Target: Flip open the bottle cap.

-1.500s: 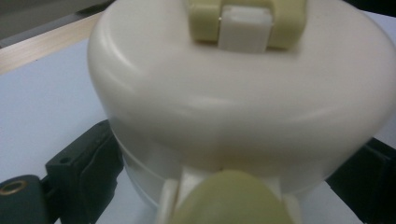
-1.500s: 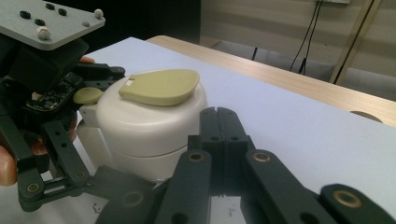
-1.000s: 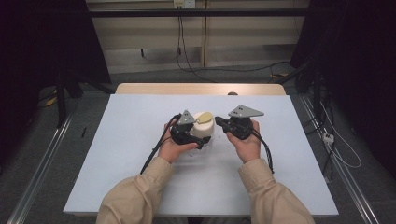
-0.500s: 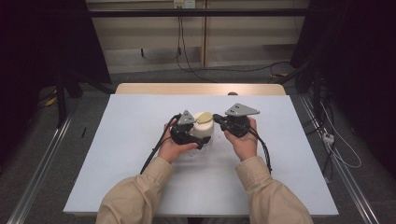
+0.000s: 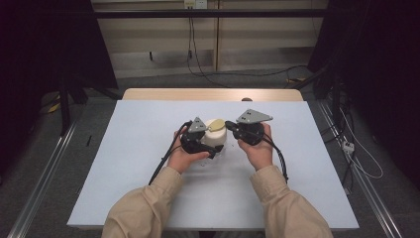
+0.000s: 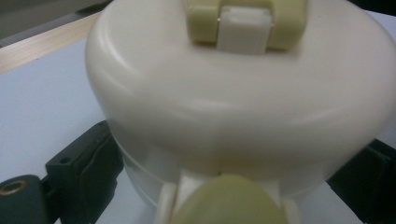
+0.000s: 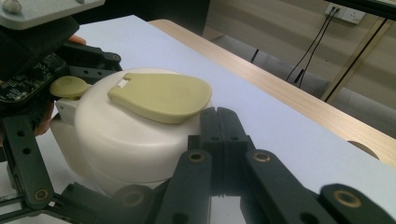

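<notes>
The cream container [image 5: 215, 136] stands upright, clamped by the left gripper [image 5: 210, 144]; its green flap [image 7: 161, 95] points toward three o'clock in the right gripper view, beside the closed, empty right gripper [image 7: 223, 135].

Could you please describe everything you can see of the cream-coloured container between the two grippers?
The cream container is a round, glossy, plastic-looking pot standing upright on the white table. Its domed lid carries a shut yellow-green flip tab and a small yellow-green knob. The left gripper clasps its sides; the right gripper, jaws shut, rests against the lid's edge.
</notes>
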`<act>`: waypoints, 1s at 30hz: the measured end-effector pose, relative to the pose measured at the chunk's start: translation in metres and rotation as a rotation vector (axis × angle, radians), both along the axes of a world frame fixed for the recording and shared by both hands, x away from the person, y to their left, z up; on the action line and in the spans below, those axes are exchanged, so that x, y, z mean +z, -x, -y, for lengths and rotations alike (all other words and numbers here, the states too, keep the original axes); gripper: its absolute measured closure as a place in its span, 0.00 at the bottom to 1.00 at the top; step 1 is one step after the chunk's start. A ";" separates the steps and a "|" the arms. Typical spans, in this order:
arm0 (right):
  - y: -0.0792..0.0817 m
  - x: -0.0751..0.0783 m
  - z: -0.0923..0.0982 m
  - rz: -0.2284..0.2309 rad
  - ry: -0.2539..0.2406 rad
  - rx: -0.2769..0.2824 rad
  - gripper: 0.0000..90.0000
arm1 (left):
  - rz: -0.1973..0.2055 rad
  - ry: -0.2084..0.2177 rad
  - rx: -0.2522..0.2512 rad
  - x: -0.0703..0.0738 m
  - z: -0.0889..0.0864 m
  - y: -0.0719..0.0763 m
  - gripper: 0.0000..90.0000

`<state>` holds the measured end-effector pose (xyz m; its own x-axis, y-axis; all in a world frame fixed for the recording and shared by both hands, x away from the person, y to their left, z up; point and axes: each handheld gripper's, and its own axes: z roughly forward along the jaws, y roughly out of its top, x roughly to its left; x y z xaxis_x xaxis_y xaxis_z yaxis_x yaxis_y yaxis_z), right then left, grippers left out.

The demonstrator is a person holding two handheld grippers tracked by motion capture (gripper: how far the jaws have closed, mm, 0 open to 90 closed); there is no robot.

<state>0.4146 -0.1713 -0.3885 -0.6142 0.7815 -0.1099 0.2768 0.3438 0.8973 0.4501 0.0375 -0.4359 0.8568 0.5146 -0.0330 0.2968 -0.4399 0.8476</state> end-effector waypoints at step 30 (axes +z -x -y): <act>0.003 0.011 -0.004 0.014 -0.046 0.017 1.00 | 0.001 -0.002 -0.004 0.000 0.001 0.000 0.06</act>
